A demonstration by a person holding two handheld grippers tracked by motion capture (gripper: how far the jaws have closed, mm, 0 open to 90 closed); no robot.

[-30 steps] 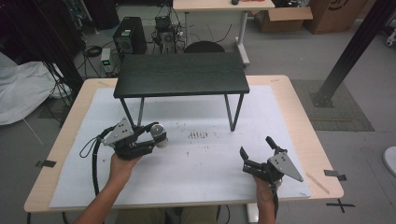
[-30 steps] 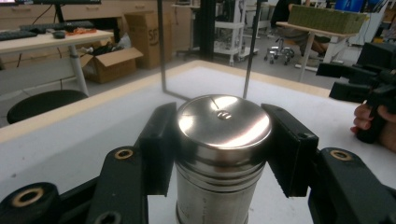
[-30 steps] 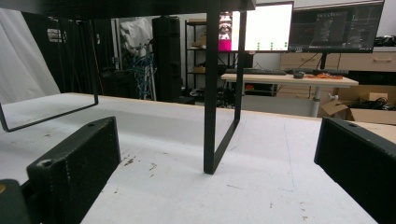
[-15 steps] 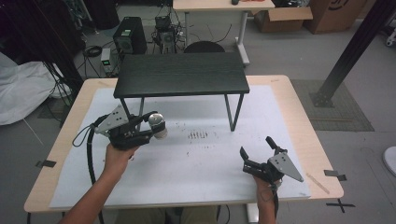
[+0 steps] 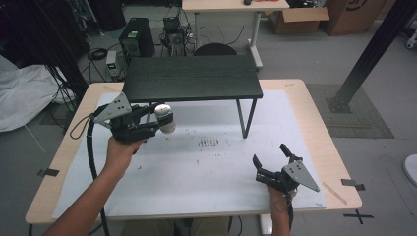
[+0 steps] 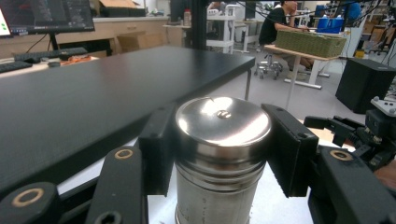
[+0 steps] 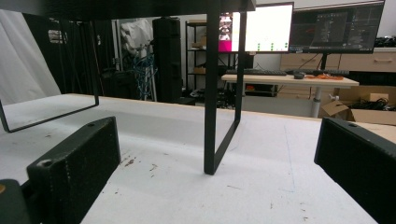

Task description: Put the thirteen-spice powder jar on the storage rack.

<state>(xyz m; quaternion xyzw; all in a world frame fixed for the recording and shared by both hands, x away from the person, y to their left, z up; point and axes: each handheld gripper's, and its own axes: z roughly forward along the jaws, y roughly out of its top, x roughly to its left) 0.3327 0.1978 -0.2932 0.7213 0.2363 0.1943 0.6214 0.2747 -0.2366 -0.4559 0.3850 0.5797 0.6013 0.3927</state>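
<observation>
- just off the front left corner of the black shelf (image 5: 192,78): left gripper (image 5: 158,119), jaws clamped on a steel canister (image 5: 164,118), one pad on each side of its upper body.
- in the left gripper view the canister (image 6: 219,154) stands upright between the pads, its domed lid shiny, with a small knob at the centre.
- canister is held clear of the white mat (image 5: 196,167), its lid about level with the shelf top, just beside the shelf's front edge.
- the person's left hand (image 5: 120,150) grips the tool from below; a black cable (image 5: 91,147) loops off to the side away from the shelf.
- well in front of the shelf's right leg (image 5: 244,118), near the mat's front edge: right gripper (image 5: 269,158), jaws spread wide, nothing between them.
- right gripper view: both pads low over the mat, the shelf leg (image 7: 212,93) straight ahead in the gap.
- between the shelf and the right gripper: a patch of dark scuff marks (image 5: 209,142) on the mat.
- the mat lies on a wooden table (image 5: 324,142).
</observation>
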